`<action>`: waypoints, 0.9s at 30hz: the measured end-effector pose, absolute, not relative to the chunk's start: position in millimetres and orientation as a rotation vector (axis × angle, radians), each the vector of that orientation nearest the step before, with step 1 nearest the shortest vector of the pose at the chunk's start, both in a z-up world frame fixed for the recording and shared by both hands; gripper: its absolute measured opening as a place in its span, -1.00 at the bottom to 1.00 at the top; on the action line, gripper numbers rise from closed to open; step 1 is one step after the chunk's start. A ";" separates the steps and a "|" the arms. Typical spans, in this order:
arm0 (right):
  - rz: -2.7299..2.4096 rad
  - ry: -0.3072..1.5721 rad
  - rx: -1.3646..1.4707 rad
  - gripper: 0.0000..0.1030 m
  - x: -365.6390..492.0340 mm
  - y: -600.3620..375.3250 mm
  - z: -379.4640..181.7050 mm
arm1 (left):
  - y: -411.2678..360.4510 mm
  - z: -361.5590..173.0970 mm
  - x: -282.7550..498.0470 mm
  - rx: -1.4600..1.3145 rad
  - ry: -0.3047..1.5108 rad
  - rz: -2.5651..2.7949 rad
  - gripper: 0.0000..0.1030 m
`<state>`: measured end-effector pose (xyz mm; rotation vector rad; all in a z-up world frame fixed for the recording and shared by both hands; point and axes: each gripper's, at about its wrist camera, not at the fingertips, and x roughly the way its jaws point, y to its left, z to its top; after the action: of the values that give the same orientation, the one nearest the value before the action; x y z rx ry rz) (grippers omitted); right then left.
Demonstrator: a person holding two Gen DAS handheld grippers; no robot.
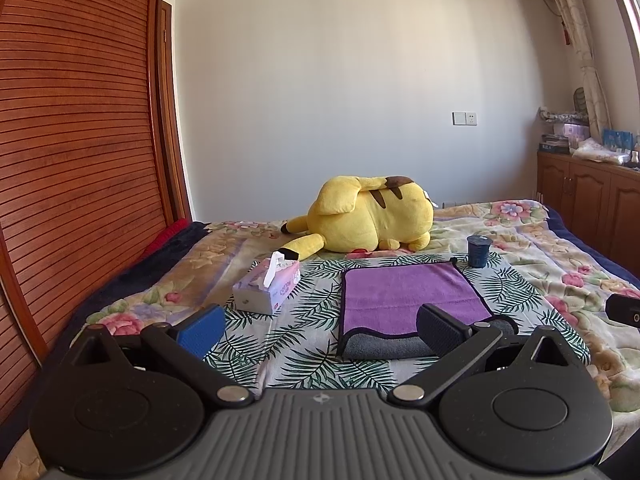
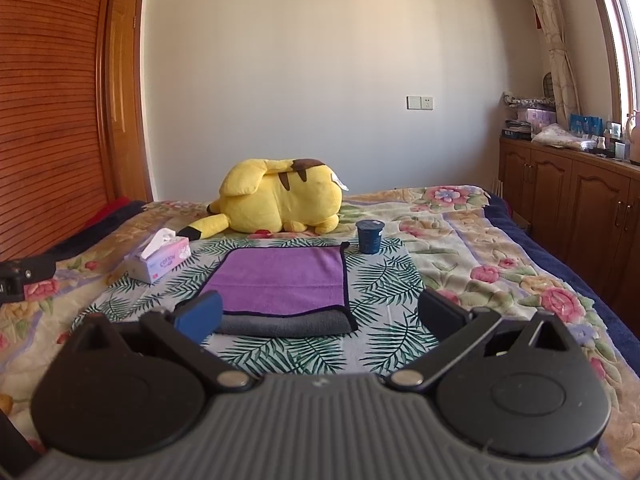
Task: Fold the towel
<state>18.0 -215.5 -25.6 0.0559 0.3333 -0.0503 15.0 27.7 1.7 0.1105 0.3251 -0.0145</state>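
Note:
A purple towel [image 1: 408,294] with a dark border and a grey underside lies folded on the leaf-print cloth on the bed; its near edge shows the grey fold. It also shows in the right wrist view [image 2: 280,280]. My left gripper [image 1: 320,330] is open and empty, just short of the towel's near-left corner. My right gripper [image 2: 320,316] is open and empty, just short of the towel's near-right corner. Neither gripper touches the towel.
A pink tissue box [image 1: 268,286] stands left of the towel, a dark blue cup [image 1: 478,250] at its far right corner, and a yellow plush toy [image 1: 368,218] behind it. A wooden wardrobe [image 1: 80,140] stands at the left, wooden cabinets [image 2: 568,208] at the right.

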 end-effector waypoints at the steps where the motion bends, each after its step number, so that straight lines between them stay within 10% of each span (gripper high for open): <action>1: -0.051 0.333 0.056 1.00 18.0 -215.5 -25.5 | 28.2 2.1 15.0 0.110 0.325 -0.014 0.69; 27: -0.050 0.346 0.059 1.00 25.3 -216.0 -25.7 | 25.2 1.1 21.6 0.131 0.340 -0.022 0.69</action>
<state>25.3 -216.0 -25.7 0.0594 0.3456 -0.0497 21.6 25.2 1.1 0.1311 0.3400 -0.0215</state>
